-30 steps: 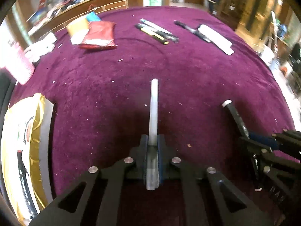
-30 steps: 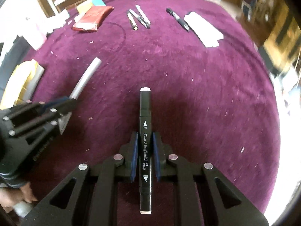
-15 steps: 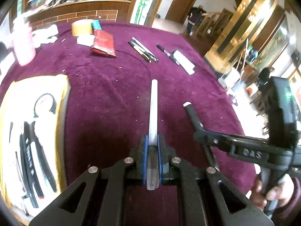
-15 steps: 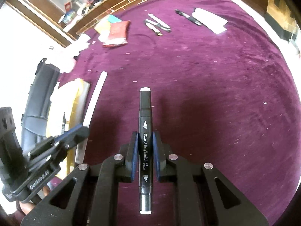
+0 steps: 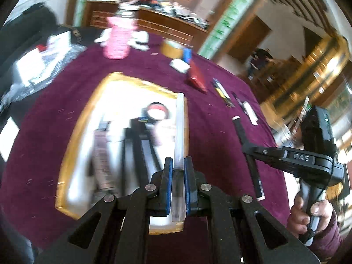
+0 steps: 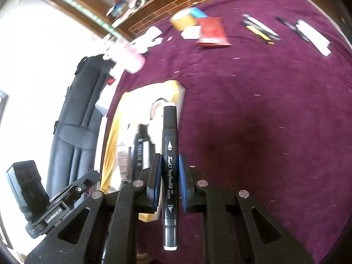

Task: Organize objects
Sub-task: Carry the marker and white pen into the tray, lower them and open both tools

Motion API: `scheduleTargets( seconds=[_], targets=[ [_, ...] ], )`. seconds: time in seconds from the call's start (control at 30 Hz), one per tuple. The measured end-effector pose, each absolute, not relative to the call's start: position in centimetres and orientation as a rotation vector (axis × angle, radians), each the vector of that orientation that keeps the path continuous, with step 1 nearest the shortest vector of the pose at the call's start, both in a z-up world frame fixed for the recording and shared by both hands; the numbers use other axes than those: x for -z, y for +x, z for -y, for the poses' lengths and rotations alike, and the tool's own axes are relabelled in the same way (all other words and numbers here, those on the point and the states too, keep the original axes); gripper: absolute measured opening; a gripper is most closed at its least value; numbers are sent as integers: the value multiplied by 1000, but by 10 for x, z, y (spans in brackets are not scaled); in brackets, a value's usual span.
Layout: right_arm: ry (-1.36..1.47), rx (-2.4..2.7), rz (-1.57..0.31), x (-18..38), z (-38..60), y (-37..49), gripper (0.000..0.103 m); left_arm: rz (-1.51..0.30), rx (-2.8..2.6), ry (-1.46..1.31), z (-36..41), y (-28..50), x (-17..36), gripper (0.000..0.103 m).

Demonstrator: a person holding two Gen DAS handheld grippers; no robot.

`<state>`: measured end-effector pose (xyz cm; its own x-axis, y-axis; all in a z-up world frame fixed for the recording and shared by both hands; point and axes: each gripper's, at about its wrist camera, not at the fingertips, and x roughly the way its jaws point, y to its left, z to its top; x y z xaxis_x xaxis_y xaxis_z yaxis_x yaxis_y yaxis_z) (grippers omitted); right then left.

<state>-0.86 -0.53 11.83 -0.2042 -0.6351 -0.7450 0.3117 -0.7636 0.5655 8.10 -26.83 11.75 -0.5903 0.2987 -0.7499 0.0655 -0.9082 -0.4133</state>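
Two claws each pinch a pen. The left claw (image 5: pixel 178 182) holds a clear white pen (image 5: pixel 179 136) over the yellow box (image 5: pixel 88 114). The right claw (image 6: pixel 169 189) holds a black marker (image 6: pixel 169 165) by the box's edge. I think this is the carrying step. Next, each pen must go down into the box, then the claws spread. A second ago both claws were over the bare purple surface (image 6: pixel 264 110); now they are by the box.

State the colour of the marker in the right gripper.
Black marker with white end caps, clearest in the right wrist view.
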Motion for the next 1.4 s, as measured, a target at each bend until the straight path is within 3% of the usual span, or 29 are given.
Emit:
scheduleTargets(
  seconds=[0.4,0.7,1.17,1.4],
  targets=[
    [1520,1919,256,-96,100,6,13,704,-2595,-1533,314,85,-64,7],
    [1603,1983,117,-64,127,2,13,623,-2527,-1642,304,64,-31,7],
    [1676,1962,-137,-43,175,4,13,726,-2550,-1583,322,64,-29,7],
    [1711,2062,-148,-41,158,-12,13,728,-2518,-1591,315,60,-26,7]
  ],
)
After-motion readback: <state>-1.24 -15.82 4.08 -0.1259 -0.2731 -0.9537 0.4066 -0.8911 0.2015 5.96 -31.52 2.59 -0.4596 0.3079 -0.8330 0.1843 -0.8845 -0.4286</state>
